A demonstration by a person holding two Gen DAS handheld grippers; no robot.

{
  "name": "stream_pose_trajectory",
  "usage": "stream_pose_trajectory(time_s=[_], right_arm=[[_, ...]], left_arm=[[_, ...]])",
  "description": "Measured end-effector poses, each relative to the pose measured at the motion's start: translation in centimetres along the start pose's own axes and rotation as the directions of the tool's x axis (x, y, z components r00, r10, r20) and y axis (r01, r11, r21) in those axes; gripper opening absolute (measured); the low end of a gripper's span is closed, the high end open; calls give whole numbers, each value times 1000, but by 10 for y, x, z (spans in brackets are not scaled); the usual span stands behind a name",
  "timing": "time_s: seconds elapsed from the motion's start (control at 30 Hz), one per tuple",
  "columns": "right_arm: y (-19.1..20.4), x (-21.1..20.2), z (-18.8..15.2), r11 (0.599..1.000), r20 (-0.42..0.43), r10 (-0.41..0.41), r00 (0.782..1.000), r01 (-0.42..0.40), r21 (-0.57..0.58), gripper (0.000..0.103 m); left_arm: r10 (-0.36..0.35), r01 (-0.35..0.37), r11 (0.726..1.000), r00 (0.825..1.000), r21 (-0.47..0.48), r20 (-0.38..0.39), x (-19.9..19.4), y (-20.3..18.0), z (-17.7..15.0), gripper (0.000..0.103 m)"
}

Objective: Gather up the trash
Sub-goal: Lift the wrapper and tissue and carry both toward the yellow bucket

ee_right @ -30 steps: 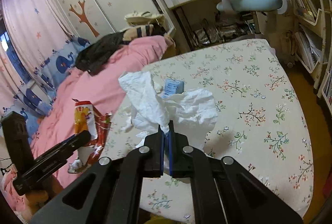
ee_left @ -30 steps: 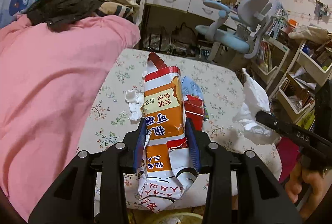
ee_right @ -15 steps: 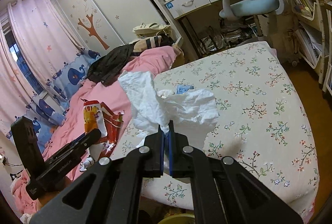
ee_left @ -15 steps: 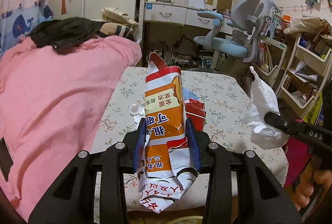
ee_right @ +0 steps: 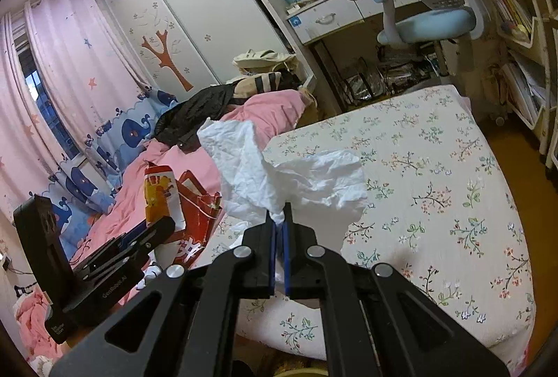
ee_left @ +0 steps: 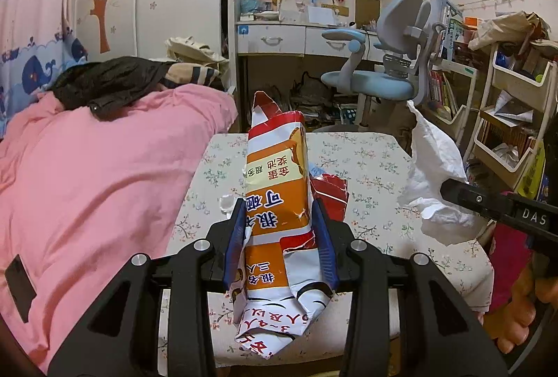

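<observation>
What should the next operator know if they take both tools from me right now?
Left tool: shut on the orange snack wrapper, lifted above the floral bedspread.
Right tool: shut on the crumpled white tissue, also lifted.
Done: both pieces are picked up.
Left: a small white scrap lies on the bedspread beside the left tool, and red packaging shows behind the wrapper. No bin is clearly in view, so find one, drop both, then return.

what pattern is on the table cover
Cream with small flower sprigs; the right wrist view shows it best.
</observation>
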State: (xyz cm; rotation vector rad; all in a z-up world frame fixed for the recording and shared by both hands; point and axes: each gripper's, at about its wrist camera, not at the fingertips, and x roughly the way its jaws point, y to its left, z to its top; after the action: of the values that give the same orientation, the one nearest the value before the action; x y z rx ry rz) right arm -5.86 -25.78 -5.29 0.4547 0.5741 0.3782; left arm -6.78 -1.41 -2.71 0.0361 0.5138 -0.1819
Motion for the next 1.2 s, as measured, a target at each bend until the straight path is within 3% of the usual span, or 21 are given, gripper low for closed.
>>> stream_pose_trajectory(time_s=[1.2], right_arm=[[8,-14,-9,999,34,41,999,-40,-28,4]], left_arm=[[47,-44,998,996,-42,76,-16,3,4,37]])
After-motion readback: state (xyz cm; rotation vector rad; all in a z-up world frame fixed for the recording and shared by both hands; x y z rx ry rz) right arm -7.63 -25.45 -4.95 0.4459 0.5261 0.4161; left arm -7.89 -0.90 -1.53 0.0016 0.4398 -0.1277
